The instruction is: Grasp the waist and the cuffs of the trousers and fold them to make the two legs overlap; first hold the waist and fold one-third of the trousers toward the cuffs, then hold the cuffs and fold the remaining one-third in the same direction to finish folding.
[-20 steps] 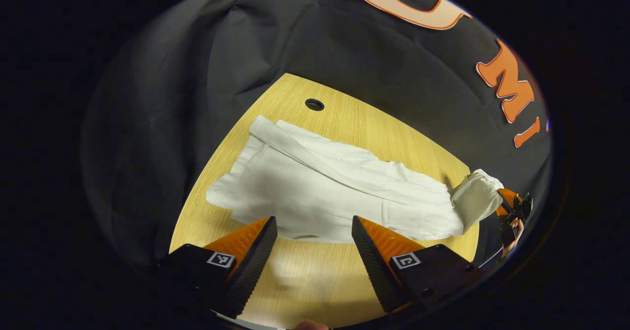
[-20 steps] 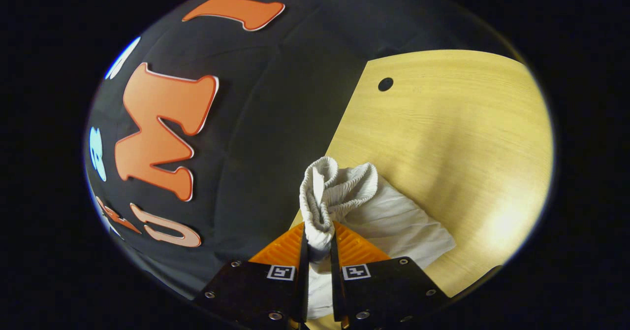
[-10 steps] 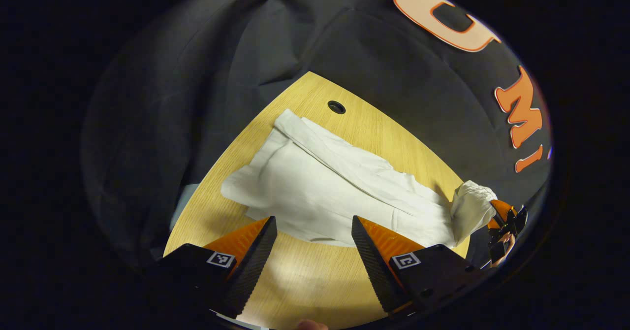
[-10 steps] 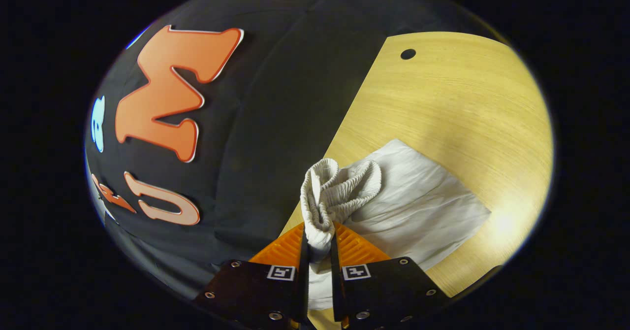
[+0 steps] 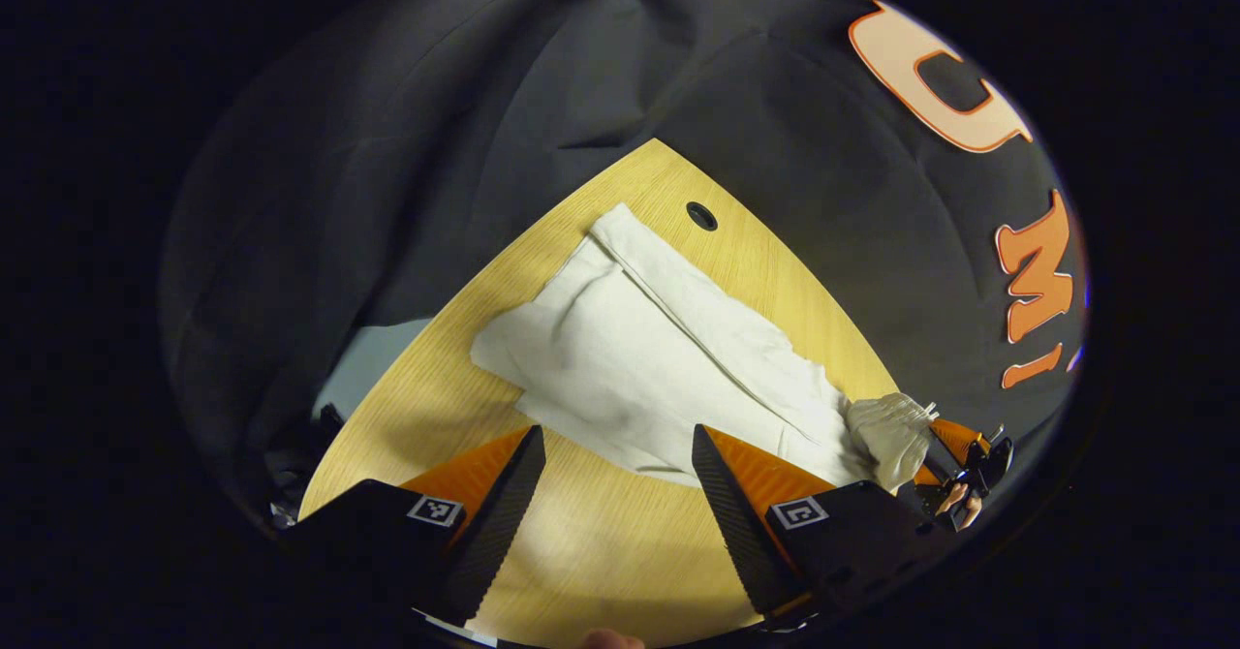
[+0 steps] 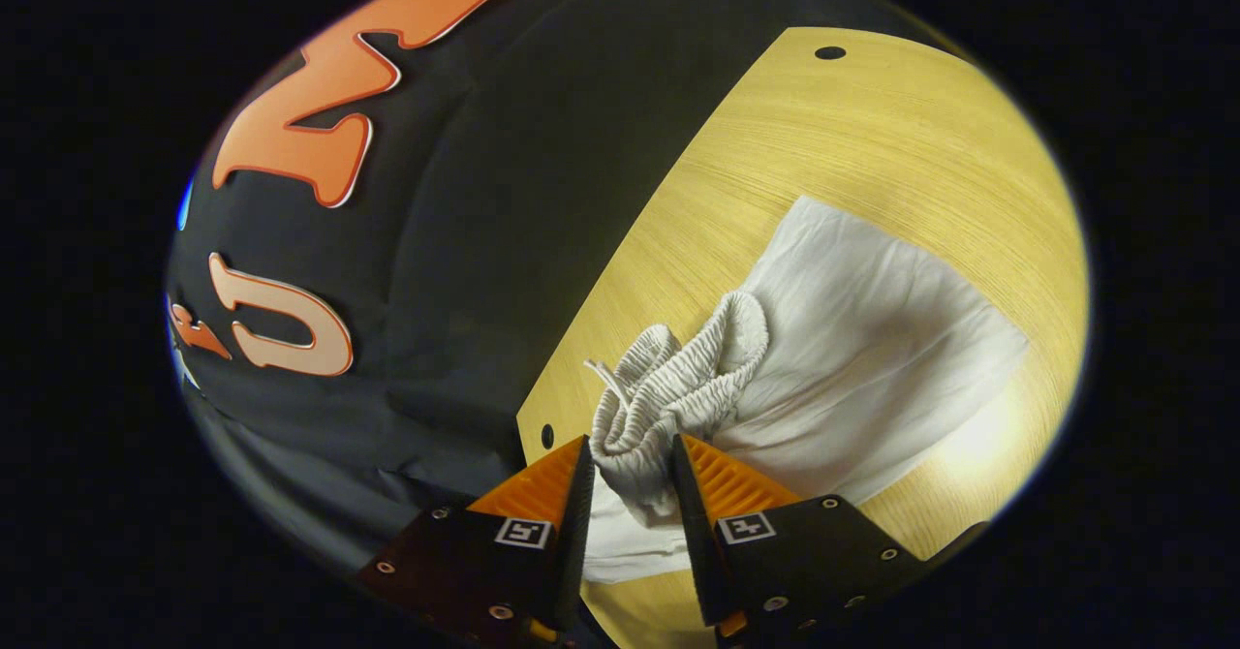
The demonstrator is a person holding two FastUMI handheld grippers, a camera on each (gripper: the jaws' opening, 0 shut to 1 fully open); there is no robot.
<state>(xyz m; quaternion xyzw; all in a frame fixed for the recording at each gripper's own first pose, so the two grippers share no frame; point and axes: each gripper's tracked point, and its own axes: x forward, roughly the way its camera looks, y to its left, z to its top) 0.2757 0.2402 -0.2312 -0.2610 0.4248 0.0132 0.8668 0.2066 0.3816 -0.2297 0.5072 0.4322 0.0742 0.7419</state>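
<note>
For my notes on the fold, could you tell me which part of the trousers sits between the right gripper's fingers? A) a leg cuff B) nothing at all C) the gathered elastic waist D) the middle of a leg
C: in the right gripper view the ribbed, bunched waist of the trousers sits between the fingers of the right gripper, whose jaws stand partly apart.

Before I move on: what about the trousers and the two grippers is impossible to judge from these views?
- Right gripper: waistband bunches between the fingers; pressing or released, unclear.
- Cuffs, left gripper view: layers too small to count.
- Trousers, right gripper view: far end cut off by the edge.
</note>
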